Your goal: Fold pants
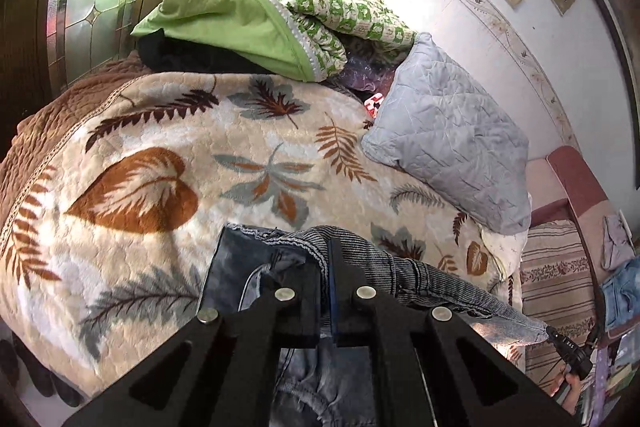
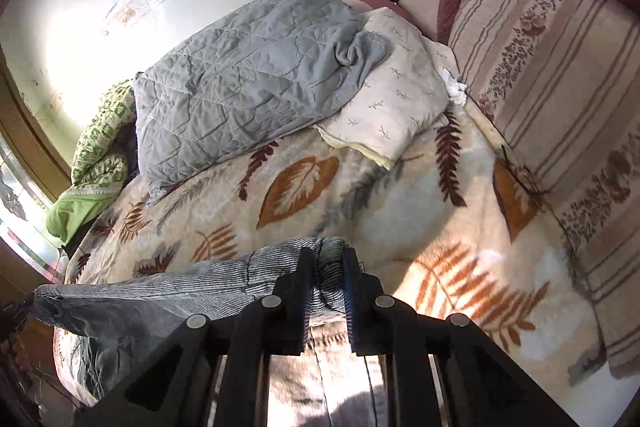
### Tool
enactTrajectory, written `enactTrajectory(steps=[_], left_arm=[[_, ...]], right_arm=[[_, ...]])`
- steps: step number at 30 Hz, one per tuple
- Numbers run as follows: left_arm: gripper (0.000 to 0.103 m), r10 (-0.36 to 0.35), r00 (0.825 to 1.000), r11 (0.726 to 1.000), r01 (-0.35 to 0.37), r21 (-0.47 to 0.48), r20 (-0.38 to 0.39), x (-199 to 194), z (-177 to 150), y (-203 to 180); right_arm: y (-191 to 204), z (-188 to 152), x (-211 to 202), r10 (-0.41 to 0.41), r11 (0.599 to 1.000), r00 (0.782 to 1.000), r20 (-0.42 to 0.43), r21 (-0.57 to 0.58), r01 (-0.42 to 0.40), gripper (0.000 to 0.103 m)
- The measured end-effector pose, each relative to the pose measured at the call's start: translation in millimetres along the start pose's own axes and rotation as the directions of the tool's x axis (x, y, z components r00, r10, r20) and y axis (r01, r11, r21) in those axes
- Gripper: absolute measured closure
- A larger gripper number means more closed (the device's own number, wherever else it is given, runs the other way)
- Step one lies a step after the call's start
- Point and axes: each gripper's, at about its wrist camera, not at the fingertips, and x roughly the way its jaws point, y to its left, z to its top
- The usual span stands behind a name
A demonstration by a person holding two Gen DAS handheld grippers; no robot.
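1. Gripping the waistband end of a pair of blue jeans, the left gripper has its fingers pressed together on the denim edge, with almost no gap between them, in the left wrist view.
2. From that grip the jeans stretch off to the right as a taut ribbed band, and more denim hangs below and to the left of the fingers, above a bed blanket printed with brown and grey leaves.
3. At the far lower right of the same view the band ends at the right gripper, seen small and dark with part of a hand beneath it.
4. Behind the bed blanket lie a grey quilted pillow, a green cover and a green-patterned quilt against a pale wall.
5. In the right wrist view, the right gripper pinches a bunched fold of the jeans between narrowly parted fingers, the cloth filling the gap.
6. The denim runs left from that grip as a stretched band, clear of the bed blanket, and more cloth drops away below the fingers, blurred.
7. A grey pillow, a pale pillow and a striped sofa lie beyond.
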Motion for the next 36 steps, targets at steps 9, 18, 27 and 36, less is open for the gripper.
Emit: enactTrajectory(steps=[9,18,27,36], left_arm=[[0.096,0.118,0.968,0.986,-0.141,-0.091,-0.223,8,-92,70],[0.046,0.256,0.966,0.967,-0.255,-0.023,0.042,-47,-63,26],[0.041,0.194,0.975,0.969,-0.174,0.174,-0.105,42,-92,-42],[0.041,0.29,0.947,0.922,-0.239,0.306,-0.134,83,-125,-37]], right_arm=[[-52,-144,-1,0.018,0.995,0.978,-0.209,0.099,0.003,0.085],[-58,-128,-28,-0.032,0.994,0.983,-0.182,0.097,0.05,0.037],[-60,-42,57,0.229,0.946,0.921,-0.316,0.296,-0.134,0.037],[-47,-38,127,0.265,0.957,0.825,-0.499,0.241,-0.162,0.092]])
